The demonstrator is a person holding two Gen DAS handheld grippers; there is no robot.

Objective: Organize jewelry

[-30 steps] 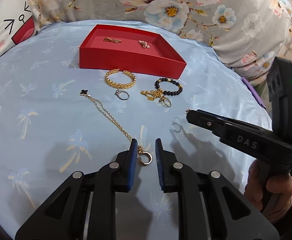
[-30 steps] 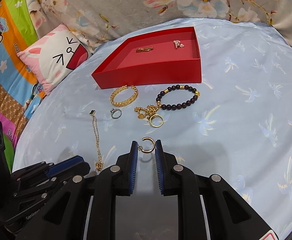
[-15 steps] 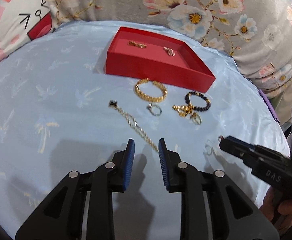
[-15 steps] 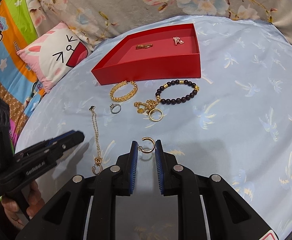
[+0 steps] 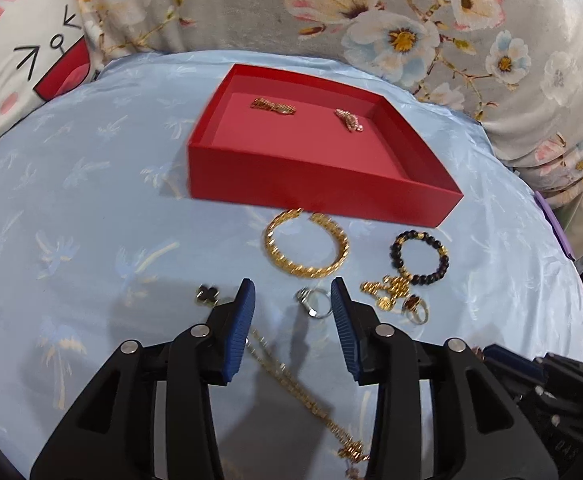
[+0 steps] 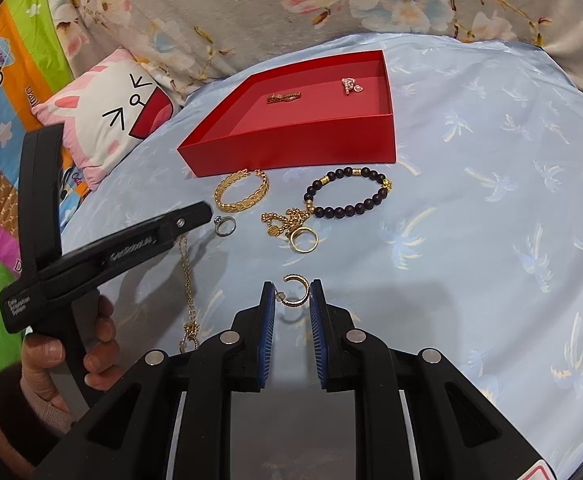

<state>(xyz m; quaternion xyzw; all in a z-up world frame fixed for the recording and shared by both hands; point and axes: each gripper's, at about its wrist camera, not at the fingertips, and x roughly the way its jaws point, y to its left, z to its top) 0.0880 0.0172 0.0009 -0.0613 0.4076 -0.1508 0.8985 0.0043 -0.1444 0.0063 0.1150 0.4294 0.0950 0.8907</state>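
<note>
Red cardboard formed the open tray point(image 5: 315, 196) near the far edge of a pale blue cloth point(image 5: 91, 216), and two small gold pieces point(image 5: 273, 105) lay well apart on its floor. Seven loose items sat on the cloth in front of it: one gold cuff bracelet point(image 5: 306, 249), one dark beaded bracelet point(image 5: 420, 256), one silver ring point(image 5: 314, 304), one gold ring point(image 6: 303, 239), one small gold charm chain point(image 6: 285, 219), one long gold chain point(image 5: 299, 388) with a black clover end point(image 5: 207, 295), and one gold hoop earring point(image 6: 296, 291).

One left gripper point(image 5: 291, 304) had its jaws set partly apart, having just been opening, with the silver ring lying between the tips, nearer the right pad, and not pressed. One right gripper point(image 6: 292, 298) stood narrowly closed on the hoop earring, both blue pads against it.

Broad bare cloth lay to the right of the jewellery in the right wrist view, and to the left in the left wrist view. Floral bedding point(image 5: 251, 12) bordered the cloth at the back, and a cartoon cushion point(image 6: 107, 120) sat at the left.

Black gripper arms covered part of the long chain in the left wrist view. A hand point(image 6: 67, 356) held the left gripper's handle, partly cut off by the picture's edge. Fine detail of the two tray pieces could not be made out.
</note>
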